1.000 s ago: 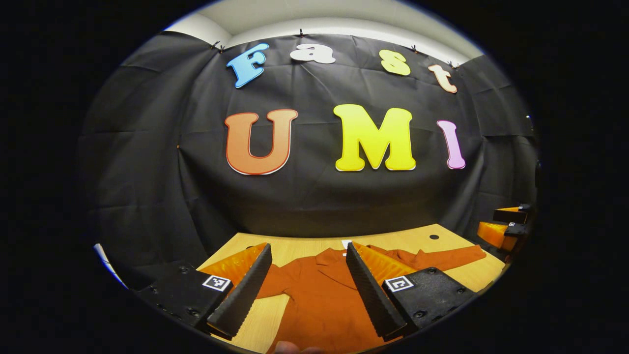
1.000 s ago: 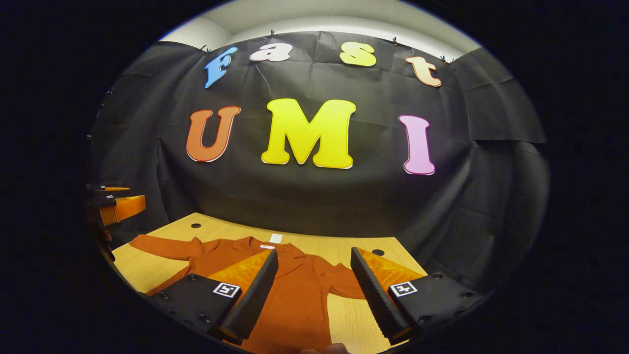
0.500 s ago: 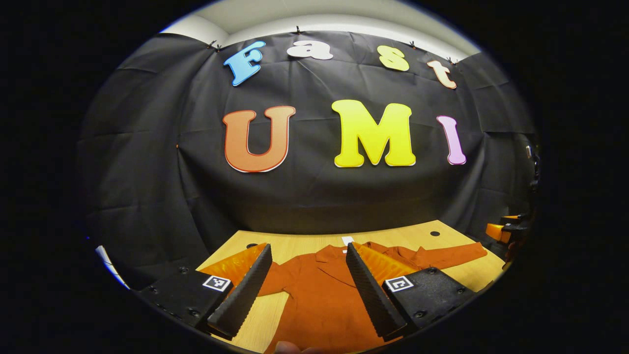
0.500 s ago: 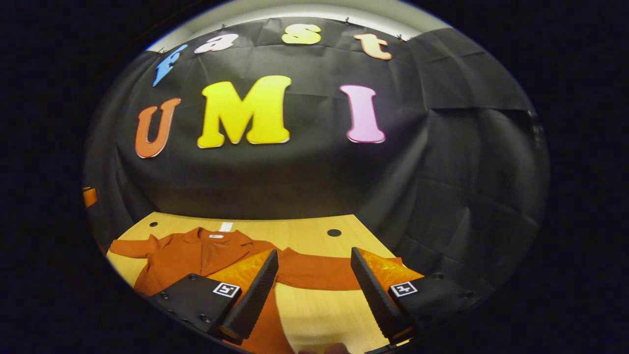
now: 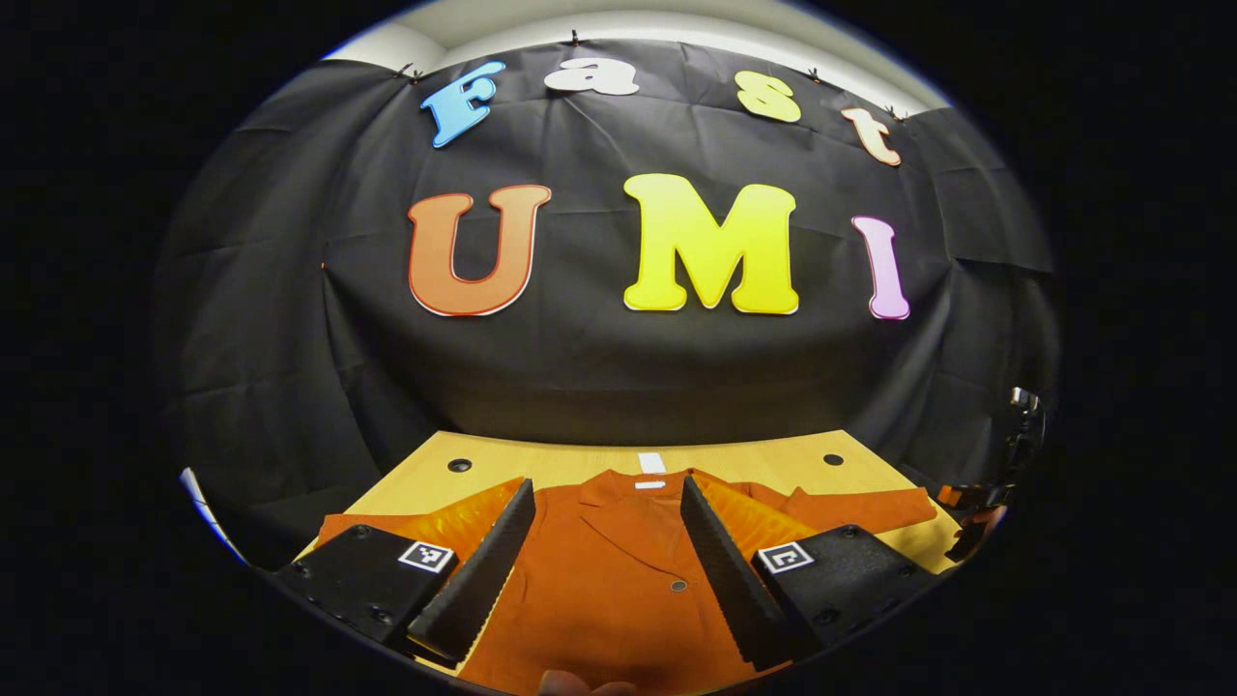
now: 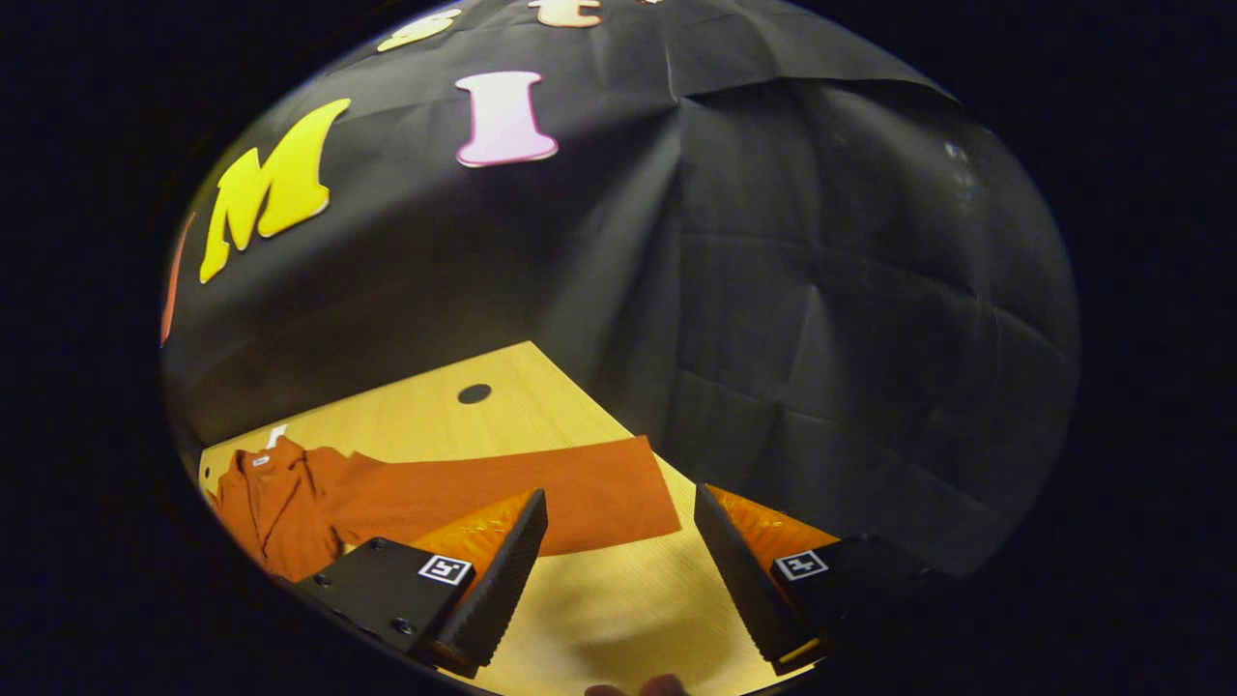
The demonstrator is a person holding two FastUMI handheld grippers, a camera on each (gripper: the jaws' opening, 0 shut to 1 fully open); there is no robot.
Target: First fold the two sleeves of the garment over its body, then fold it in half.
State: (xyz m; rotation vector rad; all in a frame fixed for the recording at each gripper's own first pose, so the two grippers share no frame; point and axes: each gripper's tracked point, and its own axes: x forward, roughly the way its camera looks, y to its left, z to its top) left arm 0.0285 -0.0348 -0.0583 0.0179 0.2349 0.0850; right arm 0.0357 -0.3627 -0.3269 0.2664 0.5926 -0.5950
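Left hand-held gripper (image 5: 604, 565): two wedge-shaped fingers with ribbed inner faces, translucent ridged backing, black housing blocks with screws, one square black-and-white marker tag per block. Right hand-held gripper (image 6: 618, 575): same build, with wedge fingers, ribbed faces, screwed black blocks and marker tags.

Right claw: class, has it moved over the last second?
Yes. The right claw has swung to its right: the wooden table corner and the garment sleeve end now lie ahead, with the collar far left.
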